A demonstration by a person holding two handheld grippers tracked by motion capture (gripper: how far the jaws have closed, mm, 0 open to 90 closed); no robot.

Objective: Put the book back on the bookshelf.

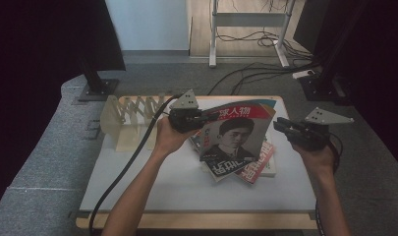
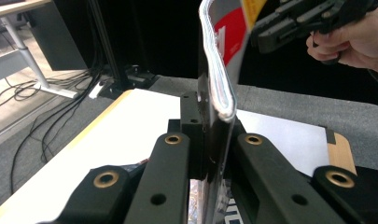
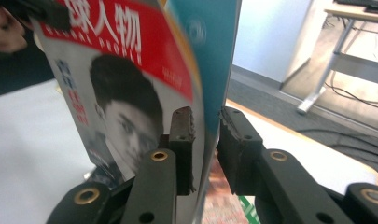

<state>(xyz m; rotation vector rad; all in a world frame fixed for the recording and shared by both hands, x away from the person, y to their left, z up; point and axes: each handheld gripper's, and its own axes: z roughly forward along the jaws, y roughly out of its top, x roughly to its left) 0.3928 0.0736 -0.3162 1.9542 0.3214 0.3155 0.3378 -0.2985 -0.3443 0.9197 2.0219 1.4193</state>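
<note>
Glossy paper is what both tools work on: the red-topped magazine (image 1: 236, 132) is lifted upright above the stack of magazines (image 1: 245, 164) on the table (image 1: 152, 177), the left tool (image 1: 206, 118) clamped on its left edge. Right of the stack, the right tool (image 1: 281, 126) stands slightly parted around the opposite edge, pads seemingly not pressing. Beyond and left of the stack waits 1 accordion rack (image 1: 132, 110); filing appears undone.

At frame centre, the left gripper (image 1: 206, 117) lifts a magazine (image 1: 234, 130) by its edge. The right gripper (image 1: 280, 125) sits just right of it.
</note>
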